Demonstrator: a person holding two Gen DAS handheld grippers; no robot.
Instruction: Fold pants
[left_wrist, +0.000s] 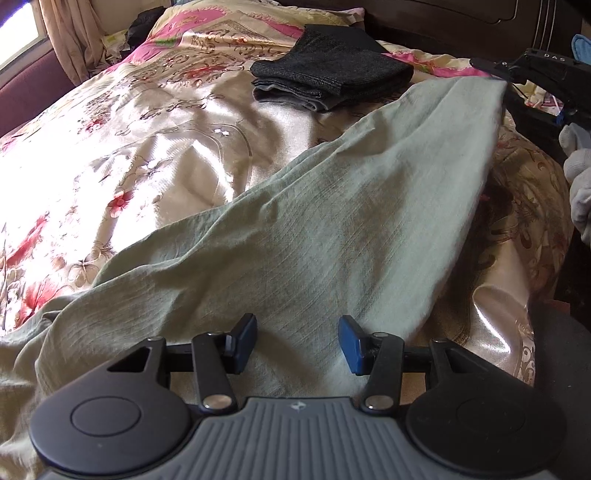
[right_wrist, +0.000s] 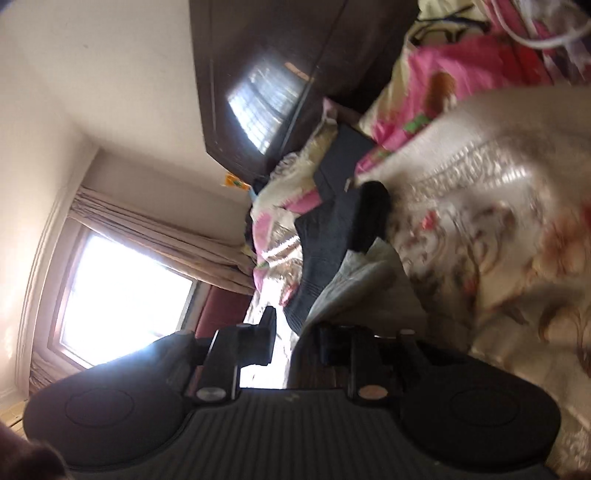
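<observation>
Pale green pants (left_wrist: 332, 206) lie slantwise across the flowered bed cover (left_wrist: 147, 147). One leg end is raised off the bed at the upper right, where my right gripper (left_wrist: 496, 74) is shut on its corner. In the right wrist view, which is rolled sideways and blurred, that gripper (right_wrist: 295, 332) has the pale cloth (right_wrist: 354, 284) running up to its right-hand finger. My left gripper (left_wrist: 298, 341) stands open low over the wide part of the pants, its blue pads apart with flat cloth beneath them.
A folded dark grey garment (left_wrist: 332, 77) sits on the bed near the dark wooden headboard (left_wrist: 461, 22). A gloved hand (left_wrist: 578, 173) is at the right edge. A bright window (right_wrist: 122, 291) with curtains and a maroon seat lie beyond the bed's far side.
</observation>
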